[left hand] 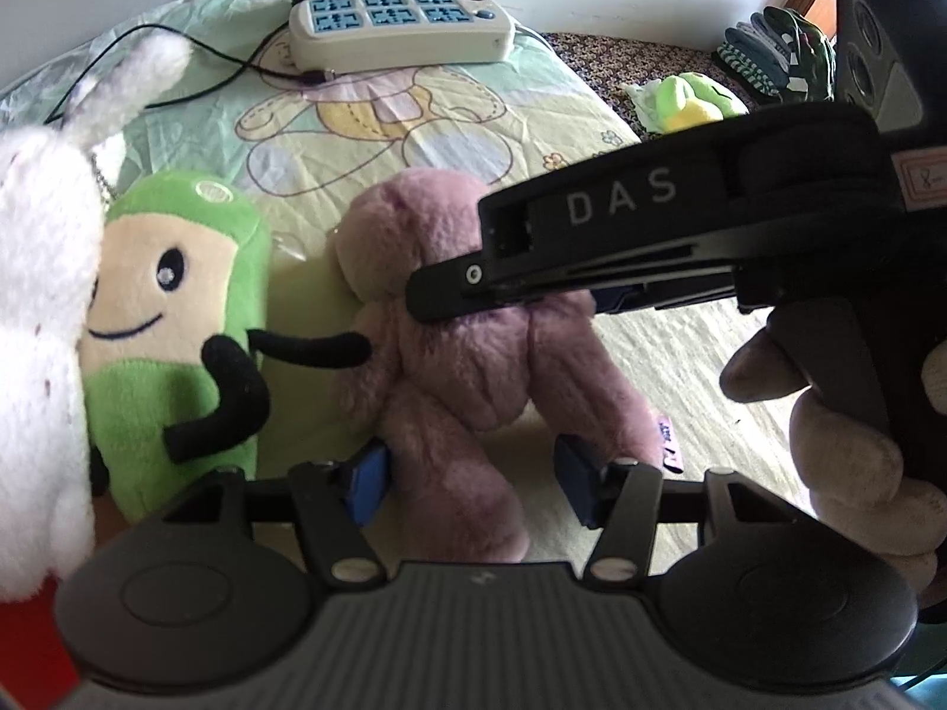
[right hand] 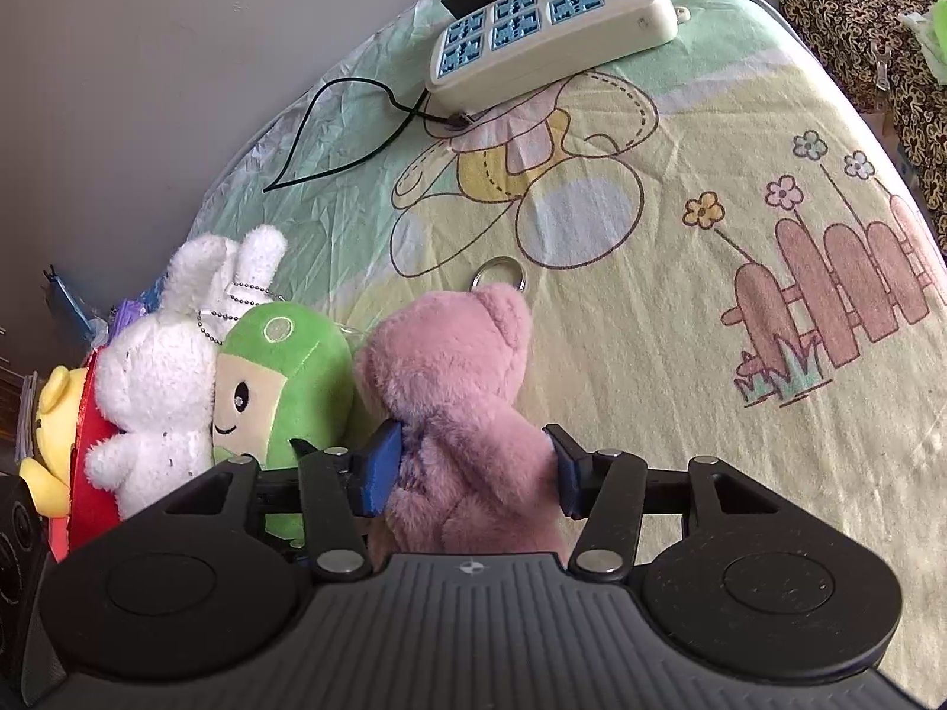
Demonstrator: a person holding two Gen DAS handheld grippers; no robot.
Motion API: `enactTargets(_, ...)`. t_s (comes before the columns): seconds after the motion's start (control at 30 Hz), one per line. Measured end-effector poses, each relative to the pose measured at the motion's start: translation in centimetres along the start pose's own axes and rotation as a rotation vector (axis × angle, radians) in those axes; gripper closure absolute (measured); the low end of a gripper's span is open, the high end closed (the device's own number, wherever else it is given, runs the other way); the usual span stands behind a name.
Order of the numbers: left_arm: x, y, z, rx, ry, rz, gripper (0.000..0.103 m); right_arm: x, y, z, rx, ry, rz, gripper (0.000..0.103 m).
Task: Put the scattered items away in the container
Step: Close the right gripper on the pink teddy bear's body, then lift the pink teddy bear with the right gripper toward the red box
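A pink plush bear (left hand: 461, 343) lies on the bed sheet, next to a green plush doll (left hand: 171, 319) and a white plush rabbit (left hand: 41, 307). My left gripper (left hand: 470, 482) has its blue pads on both sides of the bear's lower body, jaws around it. My right gripper (right hand: 470, 470) has the bear (right hand: 450, 378) between its pads too, pressing its body; it shows from the side in the left wrist view (left hand: 450, 296), on the bear's back. The green doll (right hand: 284, 378), white rabbit (right hand: 160, 390) and a yellow plush (right hand: 50, 432) sit to the left by a red container edge (right hand: 89, 473).
A white power strip (right hand: 550, 29) with a black cable (right hand: 331, 136) lies at the far end of the cartoon-print sheet (right hand: 710, 355). A metal key ring (right hand: 500, 273) lies just beyond the bear. A patterned bench with gloves (left hand: 775, 53) and a green toy (left hand: 686, 100) stands at the right.
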State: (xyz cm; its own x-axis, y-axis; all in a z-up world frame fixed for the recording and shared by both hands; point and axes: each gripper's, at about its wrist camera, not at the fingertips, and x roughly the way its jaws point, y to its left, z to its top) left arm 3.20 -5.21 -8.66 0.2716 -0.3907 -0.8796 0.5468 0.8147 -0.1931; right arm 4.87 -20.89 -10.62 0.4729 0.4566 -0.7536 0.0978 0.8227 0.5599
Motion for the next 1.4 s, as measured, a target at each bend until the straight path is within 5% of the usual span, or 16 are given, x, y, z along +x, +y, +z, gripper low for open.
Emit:
enactTargets(0.37, -0.7, -1.6, -2.1, 0.026, 0.034, -0.049, 0.070, -2.8, 0.6, -2.5, 0.007, -0.008, -0.047, 0.066)
enactTargets(0.7, -2.0, -2.7, -5.2, 0.054, 0.056, -0.095, 0.066, -4.2, 1.1, -6.1, -0.002, 0.006, -0.081, 0.063)
enactTargets(0.93, -1.9, -3.5, -5.5, 0.073, 0.040, -0.059, 0.065, -3.9, 1.2, -6.4, 0.033, 0.006, -0.095, 0.061)
enactTargets(1.03, -2.1, -3.6, -5.7, 0.083, 0.034, -0.028, 0.074, -4.2, 1.6, -6.7, 0.025, -0.001, -0.119, 0.063)
enactTargets(1.4, -5.2, -3.2, -6.1, 0.044, -0.057, -0.037, 0.075, -6.1, 7.3, -7.7, -0.159, -0.084, -0.255, 0.065)
